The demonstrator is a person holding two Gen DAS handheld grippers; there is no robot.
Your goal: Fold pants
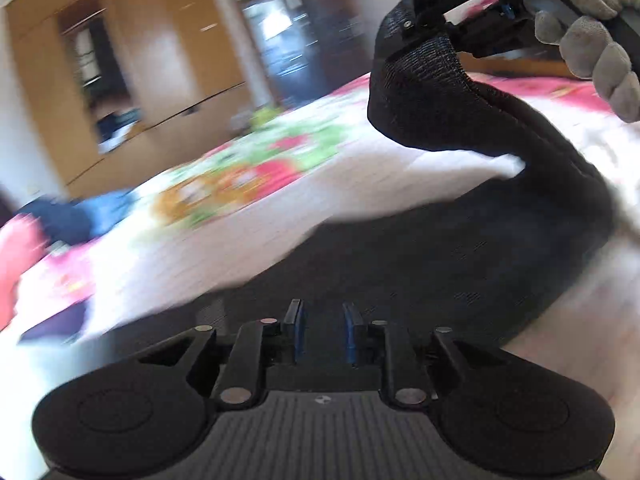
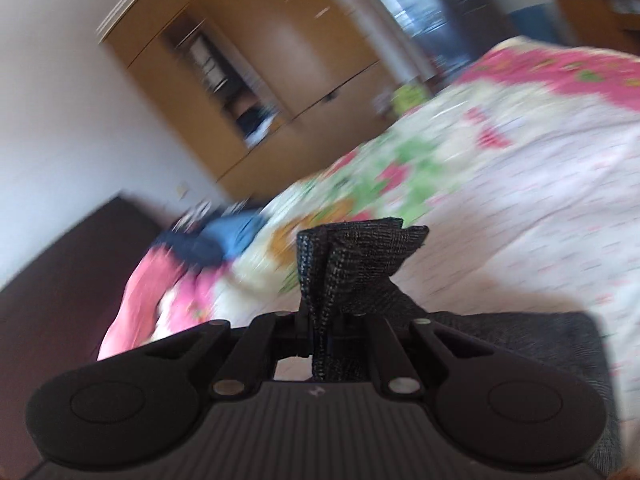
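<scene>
The pants [image 1: 460, 248], dark woven fabric, lie partly on the bed [image 1: 360, 184] and partly lifted: in the left wrist view one end rises from the spread toward two o'clock, where it curls up into the right gripper [image 1: 440, 26], while the rest stretches flat across the lower middle of the picture toward six o'clock. In the right wrist view a bunched fold of the same cloth [image 2: 352, 256] stands up between the fingers of the right gripper [image 2: 324, 332], which are pressed together on it, the fabric poking out past the tips toward twelve o'clock and more of it draped away at four o'clock. A hand in a grey glove [image 1: 600, 40] holds that gripper's handle at the one o'clock corner of the left wrist view. The left gripper [image 1: 323, 334] hovers just over the dark cloth with its blue-padded fingers spread apart and nothing between them. The bed carries a floral cover in pink, green and orange. At nine o'clock a blue garment [image 1: 80, 216] lies on it, blurred. Behind stands a wooden wardrobe [image 1: 120, 60], and at twelve o'clock a bright doorway [image 1: 276, 24].
</scene>
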